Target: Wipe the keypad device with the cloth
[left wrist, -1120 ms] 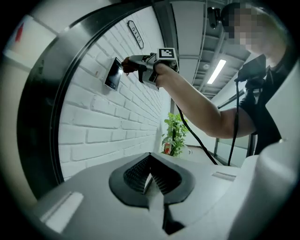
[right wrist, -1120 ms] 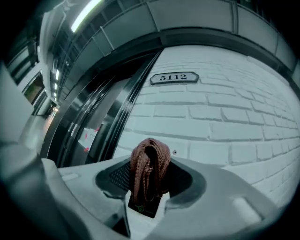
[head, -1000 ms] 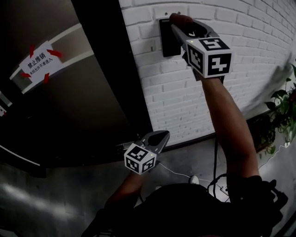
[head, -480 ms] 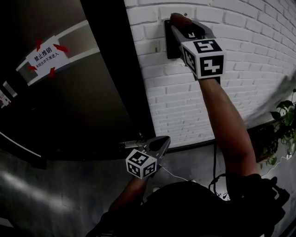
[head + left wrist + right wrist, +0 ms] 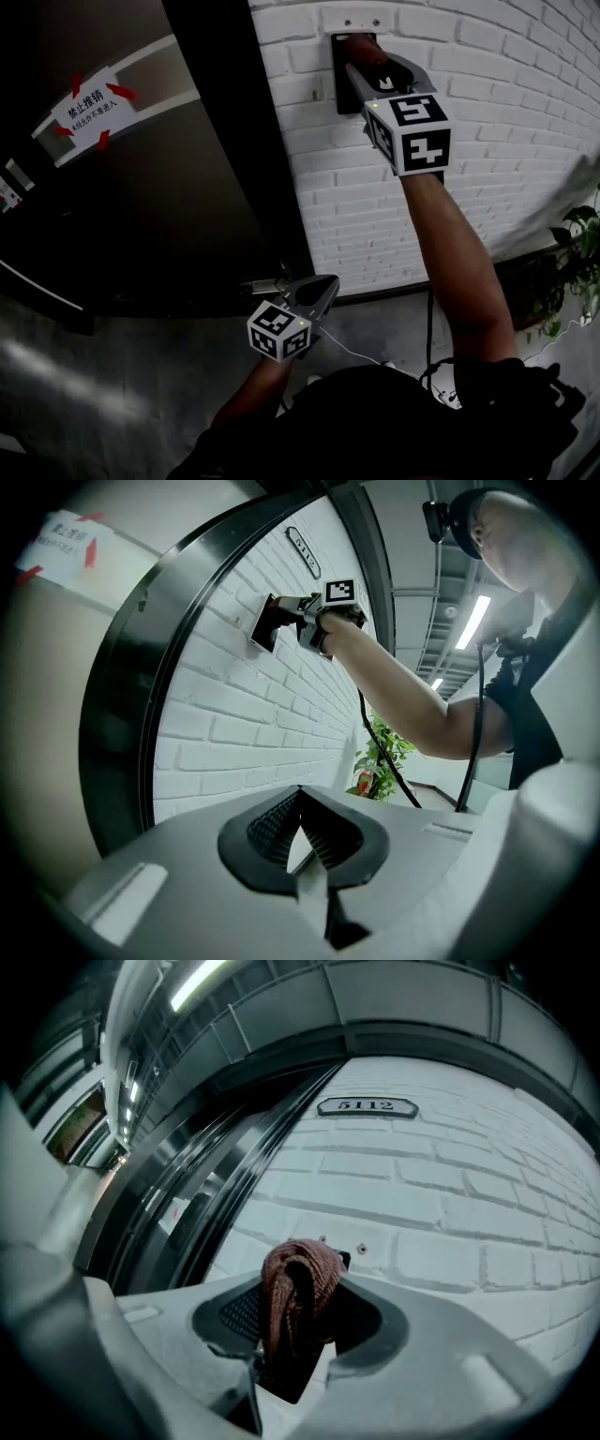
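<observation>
Up on the wall [image 5: 487,112], the keypad [image 5: 339,92] sits just ahead of the right gripper [image 5: 364,58]. Its jaws are clamped on the cloth [image 5: 298,1290], which bulges past the tips and touches the keypad's upper part. The left gripper [image 5: 300,803] hangs low, well apart, jaws together on nothing.

Rust-brown ribbed cloth [image 5: 298,1283]; black keypad device [image 5: 339,82]; white brick wall [image 5: 525,112]; black-and-white square-patterned marker cube [image 5: 412,131].
</observation>
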Tool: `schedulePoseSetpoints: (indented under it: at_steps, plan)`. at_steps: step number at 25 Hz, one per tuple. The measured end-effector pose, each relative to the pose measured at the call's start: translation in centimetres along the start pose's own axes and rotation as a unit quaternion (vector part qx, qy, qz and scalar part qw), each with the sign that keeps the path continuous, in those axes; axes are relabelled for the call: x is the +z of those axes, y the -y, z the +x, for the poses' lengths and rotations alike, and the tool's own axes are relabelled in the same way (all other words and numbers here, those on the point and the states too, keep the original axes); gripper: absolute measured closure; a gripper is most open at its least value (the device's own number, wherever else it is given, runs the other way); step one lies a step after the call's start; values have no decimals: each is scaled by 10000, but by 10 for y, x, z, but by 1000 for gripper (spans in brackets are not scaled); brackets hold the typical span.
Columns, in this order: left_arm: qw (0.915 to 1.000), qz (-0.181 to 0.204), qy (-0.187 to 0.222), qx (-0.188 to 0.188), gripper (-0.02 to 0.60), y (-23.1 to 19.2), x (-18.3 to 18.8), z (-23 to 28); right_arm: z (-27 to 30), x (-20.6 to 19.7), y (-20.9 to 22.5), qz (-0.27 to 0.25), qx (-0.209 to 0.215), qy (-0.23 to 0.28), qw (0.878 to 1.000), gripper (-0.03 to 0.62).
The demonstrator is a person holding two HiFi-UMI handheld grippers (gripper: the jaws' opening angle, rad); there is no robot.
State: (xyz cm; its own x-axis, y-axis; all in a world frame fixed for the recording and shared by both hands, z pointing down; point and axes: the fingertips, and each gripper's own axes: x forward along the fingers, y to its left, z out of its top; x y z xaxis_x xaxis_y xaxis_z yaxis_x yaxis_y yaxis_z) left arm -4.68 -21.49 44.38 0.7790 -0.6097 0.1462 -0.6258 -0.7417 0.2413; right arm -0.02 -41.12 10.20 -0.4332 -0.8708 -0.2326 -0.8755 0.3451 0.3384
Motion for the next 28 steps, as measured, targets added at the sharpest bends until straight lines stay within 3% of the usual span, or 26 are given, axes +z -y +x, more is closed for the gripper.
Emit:
schedulePoseSetpoints:
  at_steps: [28]
  plan:
    - [10000,33,12,16,565,3,-1,-2,-20,-80,-35,139,155,-581,9981,445]
